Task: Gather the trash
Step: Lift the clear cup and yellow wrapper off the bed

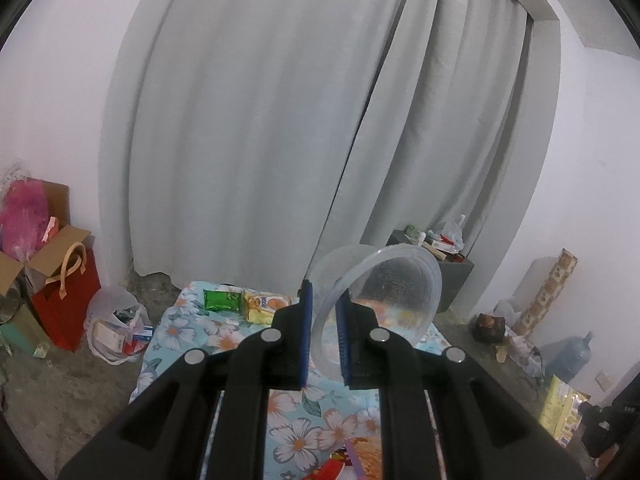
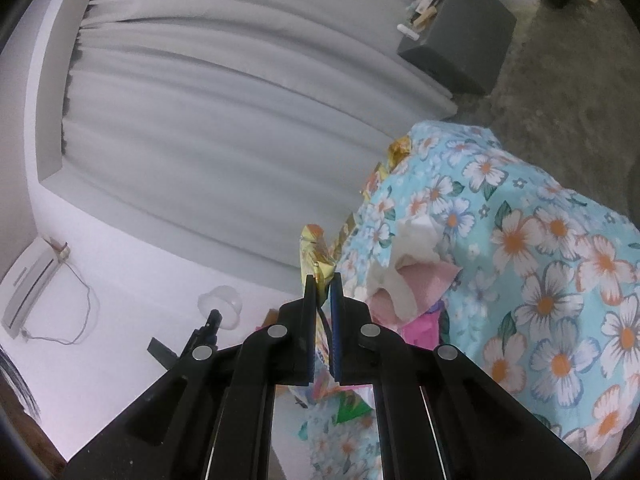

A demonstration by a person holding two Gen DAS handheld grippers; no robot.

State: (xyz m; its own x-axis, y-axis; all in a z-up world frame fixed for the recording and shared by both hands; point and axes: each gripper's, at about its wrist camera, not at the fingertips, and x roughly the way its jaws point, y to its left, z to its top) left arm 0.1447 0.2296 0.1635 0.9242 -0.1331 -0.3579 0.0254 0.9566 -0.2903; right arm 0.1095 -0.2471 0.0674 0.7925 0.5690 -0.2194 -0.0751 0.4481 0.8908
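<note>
My left gripper (image 1: 323,300) is shut on the rim of a clear plastic bowl (image 1: 394,292) and holds it tilted above the floral cloth (image 1: 192,332). A green wrapper (image 1: 222,300) and a yellow snack packet (image 1: 264,306) lie at the cloth's far end. My right gripper (image 2: 323,286) is shut on a yellow foil wrapper (image 2: 316,254), lifted beside the floral cloth (image 2: 540,260). White and pink crumpled tissues (image 2: 408,276) lie on the cloth just right of it. The left gripper and its bowl (image 2: 222,304) show small at lower left in the right wrist view.
A grey curtain (image 1: 280,120) hangs behind. A red bag (image 1: 66,300), cardboard boxes and a plastic bag of trash (image 1: 116,326) stand at left. A dark stool (image 1: 452,276) with clutter is at right, also in the right wrist view (image 2: 460,32). More wrappers (image 2: 400,150) lie along the cloth's edge.
</note>
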